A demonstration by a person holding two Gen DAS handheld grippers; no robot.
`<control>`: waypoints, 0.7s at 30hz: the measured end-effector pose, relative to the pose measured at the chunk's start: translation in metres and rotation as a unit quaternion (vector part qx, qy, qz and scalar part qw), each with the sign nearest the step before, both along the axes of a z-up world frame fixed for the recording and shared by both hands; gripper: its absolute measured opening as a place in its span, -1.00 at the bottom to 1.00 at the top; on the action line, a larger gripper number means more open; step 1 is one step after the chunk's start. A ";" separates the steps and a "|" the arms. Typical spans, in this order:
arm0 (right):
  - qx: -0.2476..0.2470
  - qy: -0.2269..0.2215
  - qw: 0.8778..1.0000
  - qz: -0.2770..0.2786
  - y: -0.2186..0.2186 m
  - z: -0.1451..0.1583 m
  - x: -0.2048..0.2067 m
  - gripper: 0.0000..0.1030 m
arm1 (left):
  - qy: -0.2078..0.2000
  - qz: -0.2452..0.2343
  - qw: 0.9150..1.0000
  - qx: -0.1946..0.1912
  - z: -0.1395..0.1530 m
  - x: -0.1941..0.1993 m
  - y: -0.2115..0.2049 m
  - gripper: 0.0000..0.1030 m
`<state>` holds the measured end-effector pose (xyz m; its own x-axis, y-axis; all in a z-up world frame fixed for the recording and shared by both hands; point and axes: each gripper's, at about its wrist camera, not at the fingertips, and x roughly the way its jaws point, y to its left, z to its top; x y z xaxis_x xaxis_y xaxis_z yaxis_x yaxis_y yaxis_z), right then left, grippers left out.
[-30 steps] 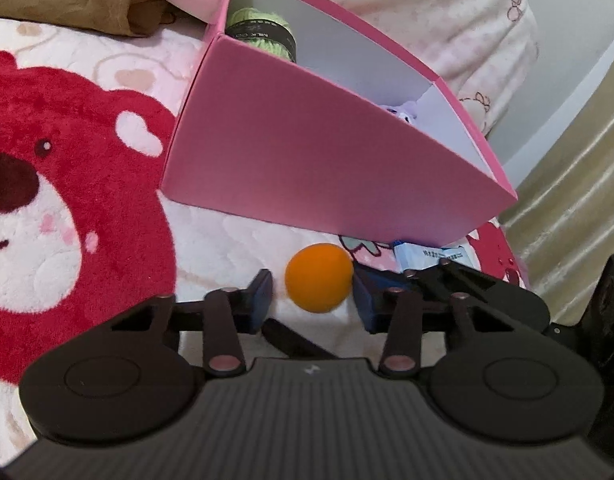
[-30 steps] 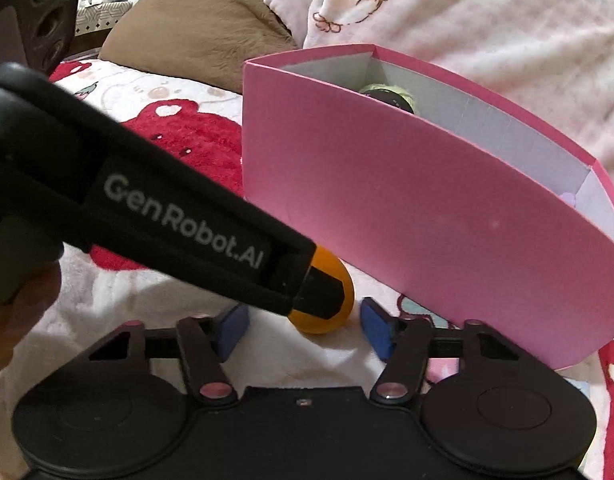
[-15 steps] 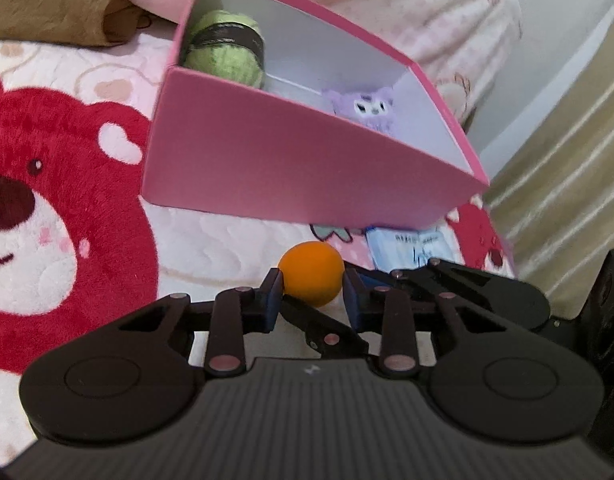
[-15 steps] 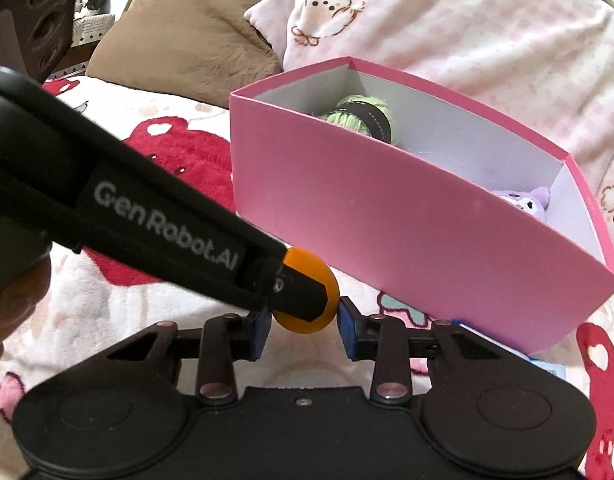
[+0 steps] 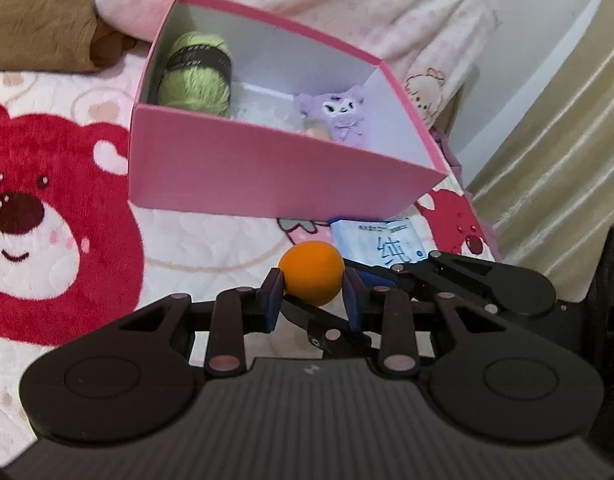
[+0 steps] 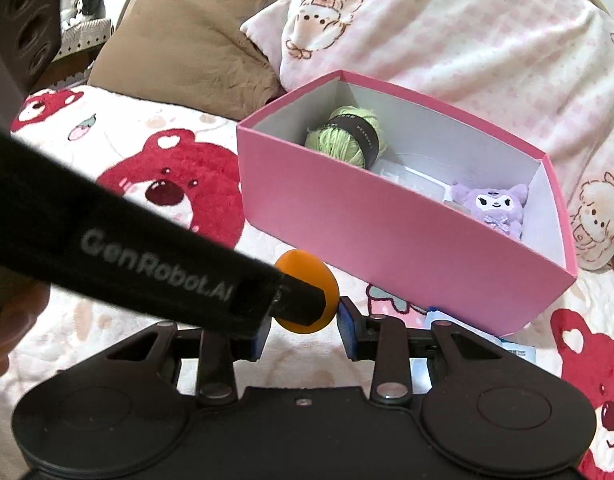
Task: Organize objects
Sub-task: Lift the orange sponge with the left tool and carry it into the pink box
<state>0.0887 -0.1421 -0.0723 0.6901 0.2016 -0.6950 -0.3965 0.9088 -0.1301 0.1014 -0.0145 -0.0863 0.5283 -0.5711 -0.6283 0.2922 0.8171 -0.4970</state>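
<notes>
A small orange ball (image 5: 311, 278) sits pinched between the blue pads of the left gripper (image 5: 311, 292), raised above a pink-and-white bedspread printed with red bears (image 5: 59, 208). From the right wrist view, the right gripper (image 6: 303, 326) brackets the same ball: its right pad lies just beside it, the left pad is hidden, and whether it grips cannot be told. The left gripper's black finger crosses that view and covers part of the ball. Beyond stands an open pink cardboard box with a white interior (image 5: 267, 176), holding a ball of green yarn with a dark band (image 5: 197, 72) at one end and a purple plush toy (image 5: 343, 118) at the other. A blue-and-white packet (image 5: 381, 246) lies by the box's near corner, behind the ball. A brown cushion (image 6: 187, 36) and a pink cartoon blanket (image 6: 467, 36) lie behind. Compared with a second ago, both grippers have narrowed around the ball, and the cameras sit higher, showing the box's contents.
</notes>
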 end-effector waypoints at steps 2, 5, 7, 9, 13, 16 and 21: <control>-0.002 -0.003 1.000 0.002 0.001 0.005 -0.006 -0.23 | -0.002 -0.003 1.000 -0.002 0.005 -0.003 0.000 -0.41; 0.002 -0.004 1.000 0.005 -0.002 0.013 -0.023 -0.23 | -0.006 -0.009 1.000 -0.003 0.011 -0.008 -0.001 -0.41; 0.005 -0.006 1.000 0.009 -0.009 0.017 -0.039 -0.23 | -0.007 -0.011 1.000 -0.005 0.016 -0.013 0.000 -0.41; 0.004 -0.010 1.000 0.016 -0.004 0.022 -0.034 -0.23 | -0.007 -0.014 1.000 -0.006 0.022 -0.018 0.001 -0.41; -0.001 -0.016 1.000 0.023 -0.004 0.036 -0.035 -0.23 | 0.002 -0.019 1.000 -0.011 0.036 -0.023 0.000 -0.41; -0.005 -0.011 1.000 0.028 -0.005 0.049 -0.036 -0.23 | 0.014 -0.019 1.000 0.002 0.052 -0.024 -0.006 -0.41; -0.031 -0.010 0.998 0.051 -0.009 0.075 -0.034 -0.23 | 0.034 -0.030 0.999 0.020 0.082 -0.016 -0.018 -0.42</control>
